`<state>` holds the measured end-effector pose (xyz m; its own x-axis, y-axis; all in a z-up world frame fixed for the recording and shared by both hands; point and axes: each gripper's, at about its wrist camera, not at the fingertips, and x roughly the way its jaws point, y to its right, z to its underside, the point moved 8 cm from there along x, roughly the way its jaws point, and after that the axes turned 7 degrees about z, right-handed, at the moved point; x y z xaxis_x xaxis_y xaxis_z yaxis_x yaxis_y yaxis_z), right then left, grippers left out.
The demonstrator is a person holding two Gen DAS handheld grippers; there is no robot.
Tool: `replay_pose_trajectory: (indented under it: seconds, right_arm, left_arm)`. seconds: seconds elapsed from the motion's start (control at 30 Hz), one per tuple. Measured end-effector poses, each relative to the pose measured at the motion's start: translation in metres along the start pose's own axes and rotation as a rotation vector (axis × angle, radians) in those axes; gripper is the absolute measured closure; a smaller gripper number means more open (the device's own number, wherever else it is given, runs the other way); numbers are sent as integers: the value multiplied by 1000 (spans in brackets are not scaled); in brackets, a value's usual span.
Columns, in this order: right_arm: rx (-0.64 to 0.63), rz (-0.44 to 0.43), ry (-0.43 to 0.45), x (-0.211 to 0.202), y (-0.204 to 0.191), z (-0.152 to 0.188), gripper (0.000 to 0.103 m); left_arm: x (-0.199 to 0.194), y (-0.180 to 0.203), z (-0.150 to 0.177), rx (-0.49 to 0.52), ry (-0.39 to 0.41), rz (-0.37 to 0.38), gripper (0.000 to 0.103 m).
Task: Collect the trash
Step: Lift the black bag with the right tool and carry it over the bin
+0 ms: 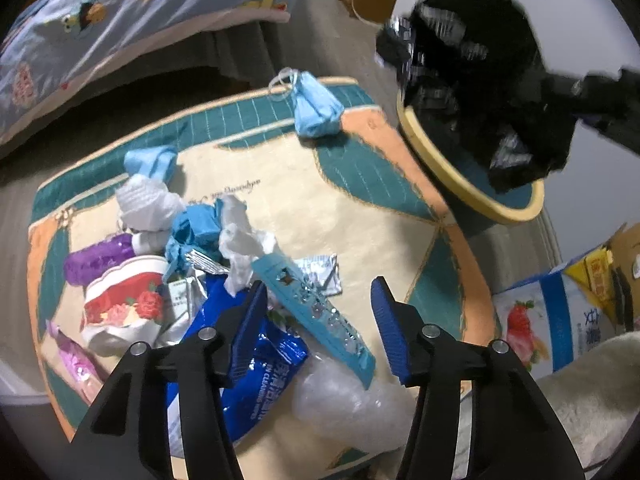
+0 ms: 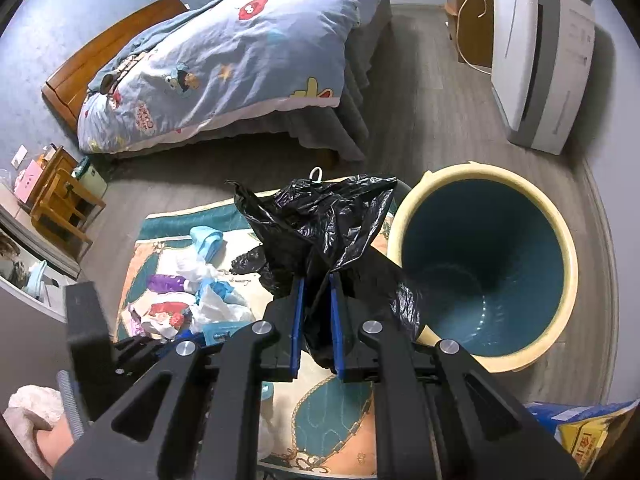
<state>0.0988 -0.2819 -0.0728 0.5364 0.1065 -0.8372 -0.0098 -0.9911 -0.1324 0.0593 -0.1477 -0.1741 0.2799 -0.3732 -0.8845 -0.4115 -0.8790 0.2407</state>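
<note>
black plastic, crinkled and glossy, that's the bin bag (image 2: 320,232), and the right gripper (image 2: 316,312) has it clenched between its blue pads, a bunched neck of film pinched tight with the rest billowing up in front of the lens. it hangs just beside the teal bin (image 2: 486,276) with the cream rim, and the bin looks bare inside, so my read is the bag is being held by its gathered end to keep it off the floor and close to where it belongs, either as a liner or as the sack the rubbish goes into.

over to the left gripper (image 1: 320,320), pointing steeply down at the rug (image 1: 340,208). its jaws stand part open with nothing pressed between the pads; below them lies a light blue blister strip (image 1: 316,312), resting on a shiny blue wipes packet (image 1: 248,364). the half-wide gap suits a thin flat piece like that strip, i'd say.

the trash itself sits in a heap on the rug: white crumpled tissue (image 1: 148,200), a red and white paper cup (image 1: 124,304), a purple wrapper (image 1: 96,260), silver foil (image 1: 324,272), with a blue face mask (image 1: 316,108) lying well apart near the rug's far edge. one hand keeps the sack, the other is free to pick.
</note>
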Motion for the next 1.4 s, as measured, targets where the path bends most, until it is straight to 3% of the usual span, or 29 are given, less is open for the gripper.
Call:
replay_pose_trajectory:
  seconds: [0.33,0.43,0.6,0.83,0.9,1.03,1.2,1.4]
  right_arm:
    - [22,-50,20,-9,6,-3,92]
    - [22,-67,24,-11,4,-4,92]
    - [10,-72,29,-12,2,-5,92]
    - [18,-58,23,-8,9,-5,92]
    - [27,-60,30,-10,12,-6,92]
    - [44,-69,50,-16,16,-9,92]
    - [84,-60,89,-26,34,-19,92]
    - [232,-21,137,-34,91,-32,91]
  left_arm:
    - [4,-6,9,-59,-30,29,58]
    - [7,0,12,-33,-41,36,62]
    - [23,7,11,35,-70,9,78]
    - [30,7,3,67,-60,-17,85]
    - [22,13,-2,64,-40,13,90]
    - [-3,27,-14,67,22,63,90]
    - [-43,52,-35,183,155,48,90]
    - [-63,81,-62,268,242,50,90]
